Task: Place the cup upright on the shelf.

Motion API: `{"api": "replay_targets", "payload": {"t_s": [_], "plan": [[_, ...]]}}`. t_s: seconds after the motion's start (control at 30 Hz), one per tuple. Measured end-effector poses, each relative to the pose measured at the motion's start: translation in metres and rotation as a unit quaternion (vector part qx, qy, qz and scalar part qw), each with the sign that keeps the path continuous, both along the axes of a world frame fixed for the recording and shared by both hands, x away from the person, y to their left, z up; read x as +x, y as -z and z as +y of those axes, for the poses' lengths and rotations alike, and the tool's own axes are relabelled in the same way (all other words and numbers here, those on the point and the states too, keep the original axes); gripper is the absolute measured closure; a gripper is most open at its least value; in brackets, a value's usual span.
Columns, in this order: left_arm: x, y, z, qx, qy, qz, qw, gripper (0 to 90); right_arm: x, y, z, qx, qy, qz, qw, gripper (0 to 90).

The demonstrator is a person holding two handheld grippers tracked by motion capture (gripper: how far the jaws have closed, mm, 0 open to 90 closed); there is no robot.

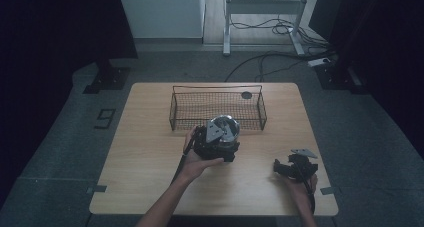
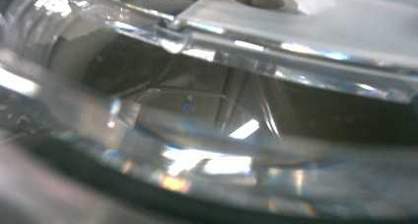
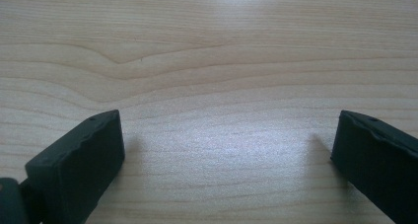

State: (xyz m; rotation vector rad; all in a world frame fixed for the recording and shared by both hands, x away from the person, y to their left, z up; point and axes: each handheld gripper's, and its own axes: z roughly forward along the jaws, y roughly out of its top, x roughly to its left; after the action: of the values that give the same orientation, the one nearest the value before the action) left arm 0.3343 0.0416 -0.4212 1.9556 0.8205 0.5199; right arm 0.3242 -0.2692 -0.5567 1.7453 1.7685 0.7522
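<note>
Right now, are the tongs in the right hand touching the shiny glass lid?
Apart. The high view shows the right tongs low on the table, with bare wood between them and the glass lid by the wire basket.

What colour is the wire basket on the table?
Black or very dark wire mesh. The basket shows best in the high view.

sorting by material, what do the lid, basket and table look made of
Lid: apparently clear glass with a shiny metal rim; the left gripper view shows see-through curves and bright glints. Basket: thin dark wire mesh, probably coated metal, matte. Table: pale wood or wood-look laminate, smooth, with visible grain lines; which one is unclear.
</note>
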Motion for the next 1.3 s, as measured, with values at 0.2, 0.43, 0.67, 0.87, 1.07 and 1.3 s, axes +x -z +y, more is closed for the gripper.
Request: {"api": "replay_targets", "payload": {"t_s": [0.2, 0.43, 0.67, 0.87, 1.07, 1.3], "plan": [[0.004, -0.003, 0.001, -0.002, -0.003, 0.001, 1.0000, 4.1, 0.000, 0.000, 0.000, 0.000, 0.000, 0.000, 1.0000, 0.0], [0.006, -0.005, -0.001, -0.001, -0.004, 0.001, 1.0000, 4.1, 0.000, 0.000, 0.000, 0.000, 0.000, 0.001, 1.0000, 0.0], [0.008, -0.012, -0.004, 0.003, 0.000, -0.007, 1.0000, 4.1, 0.000, 0.000, 0.000, 0.000, 0.000, 0.001, 1.0000, 0.0], [0.010, -0.016, -0.006, 0.007, 0.003, -0.009, 0.9999, 4.1, 0.000, 0.000, 0.000, -0.001, -0.001, 0.001, 1.0000, 0.0], [0.013, -0.014, -0.006, 0.008, 0.001, -0.004, 1.0000, 4.1, 0.000, 0.000, 0.000, 0.000, 0.000, 0.001, 1.0000, 0.0], [0.016, -0.013, -0.005, 0.009, -0.002, -0.003, 1.0000, 4.1, 0.000, 0.000, 0.000, 0.000, 0.000, 0.001, 1.0000, 0.0]]}}
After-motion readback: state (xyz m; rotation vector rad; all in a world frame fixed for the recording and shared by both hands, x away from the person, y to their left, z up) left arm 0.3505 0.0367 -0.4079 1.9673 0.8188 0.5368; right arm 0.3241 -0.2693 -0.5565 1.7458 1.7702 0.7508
